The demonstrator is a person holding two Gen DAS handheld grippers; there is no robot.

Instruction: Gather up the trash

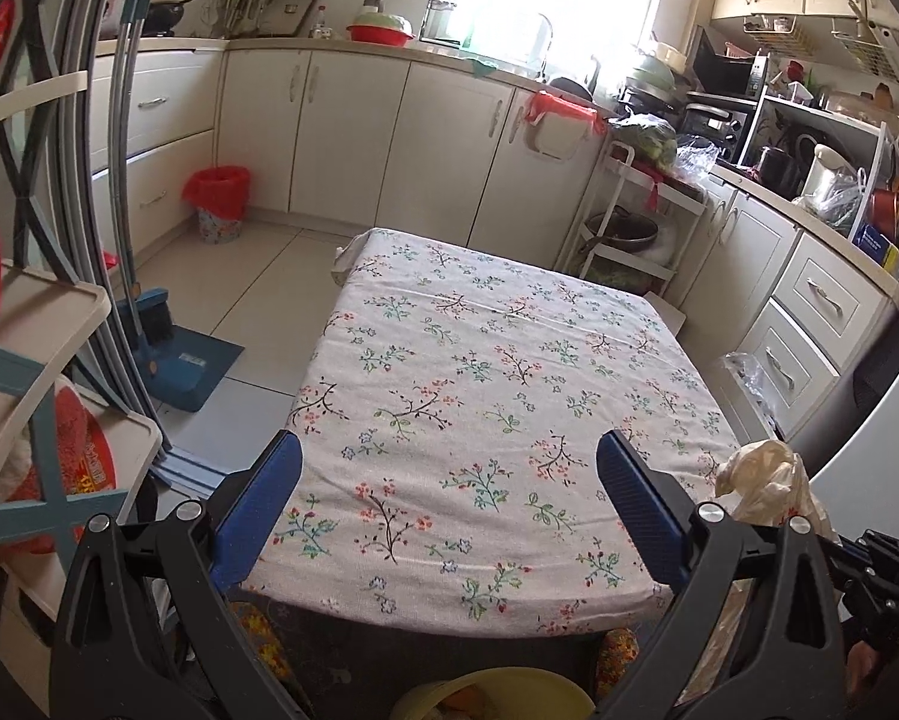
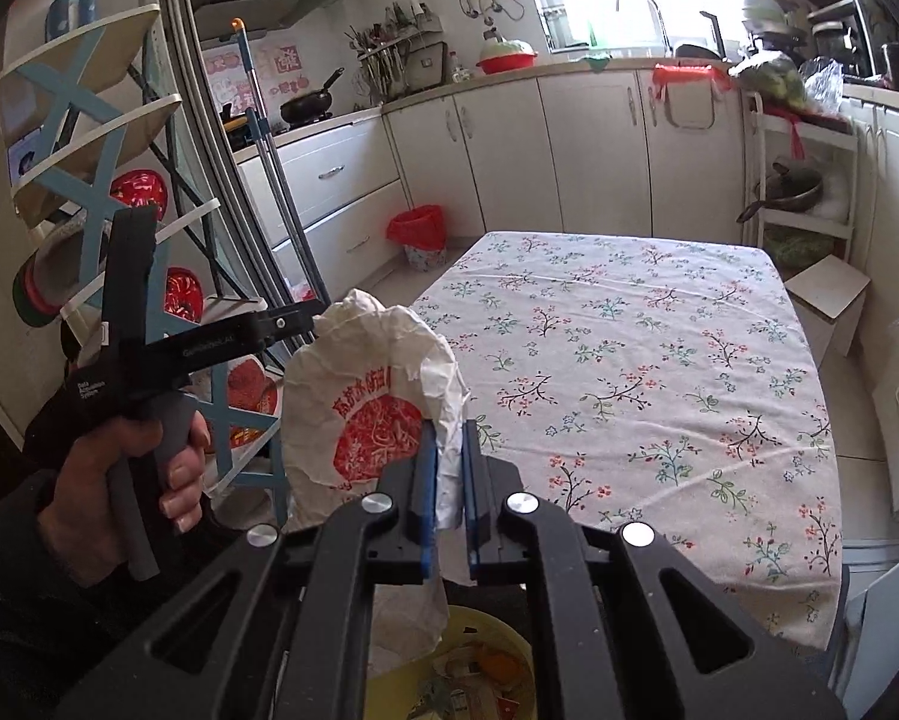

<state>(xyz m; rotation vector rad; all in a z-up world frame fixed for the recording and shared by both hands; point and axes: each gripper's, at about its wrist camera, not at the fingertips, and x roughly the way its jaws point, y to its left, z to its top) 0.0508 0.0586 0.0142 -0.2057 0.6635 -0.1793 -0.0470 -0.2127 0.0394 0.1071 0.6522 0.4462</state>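
A crumpled white paper bag (image 2: pixel 365 396) with red print hangs in my right gripper (image 2: pixel 449 429), whose blue pads are shut on its edge. The same bag (image 1: pixel 767 483) shows at the right edge of the left wrist view. Directly below it stands a yellow bin (image 2: pixel 479 669) holding mixed trash; its rim (image 1: pixel 491 690) also appears at the bottom of the left wrist view. My left gripper (image 1: pixel 449 459) stands wide open over the near edge of the floral tablecloth (image 1: pixel 479 390), nothing between its fingers. In the right wrist view a hand (image 2: pixel 131 474) holds the left gripper's handle (image 2: pixel 167 354).
A red-lined waste basket (image 1: pixel 218 210) stands on the floor by the cabinets. A blue dustpan and broom (image 1: pixel 173 348) lean at the left. A shelf rack (image 2: pixel 107 192) stands at the left, a white trolley (image 1: pixel 629 228) and a cardboard box (image 2: pixel 827 300) beyond the table.
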